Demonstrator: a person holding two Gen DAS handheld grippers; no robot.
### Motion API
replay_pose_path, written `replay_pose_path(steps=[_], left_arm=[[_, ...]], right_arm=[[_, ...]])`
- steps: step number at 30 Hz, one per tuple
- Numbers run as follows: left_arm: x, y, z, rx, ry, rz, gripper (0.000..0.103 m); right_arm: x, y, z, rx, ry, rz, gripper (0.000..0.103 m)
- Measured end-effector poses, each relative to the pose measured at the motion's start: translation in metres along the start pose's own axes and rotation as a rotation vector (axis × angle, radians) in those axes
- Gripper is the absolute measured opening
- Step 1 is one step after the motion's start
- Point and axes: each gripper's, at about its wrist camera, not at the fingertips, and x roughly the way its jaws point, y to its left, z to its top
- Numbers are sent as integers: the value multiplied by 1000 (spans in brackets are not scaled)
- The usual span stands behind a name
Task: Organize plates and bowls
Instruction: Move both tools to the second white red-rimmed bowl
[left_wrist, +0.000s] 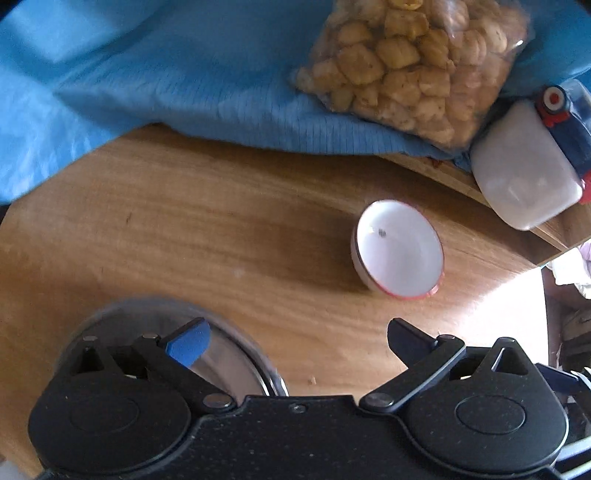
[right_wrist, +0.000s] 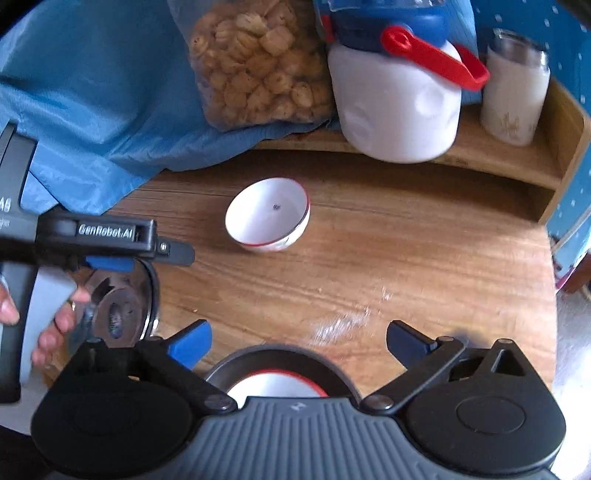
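Note:
A white bowl with a red rim stands alone on the wooden table; it also shows in the right wrist view. A shiny steel plate lies under my left gripper, which is open and empty. The left gripper appears in the right wrist view, above that steel plate. My right gripper is open and empty, above a dark plate that holds a second red-rimmed white bowl.
A blue cloth covers the table's back left. A clear bag of snacks lies on it. A white jar with a blue lid and red handle and a white cup stand on a raised wooden shelf.

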Motion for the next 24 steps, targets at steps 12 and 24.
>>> replay_pose_path(steps=[12, 24], left_arm=[[23, 1, 36, 154, -22, 26, 102], [52, -17, 54, 232, -28, -29, 102]], right_arm=[[25, -41, 19, 251, 45, -107, 103], [55, -39, 67, 164, 48, -128, 103]])
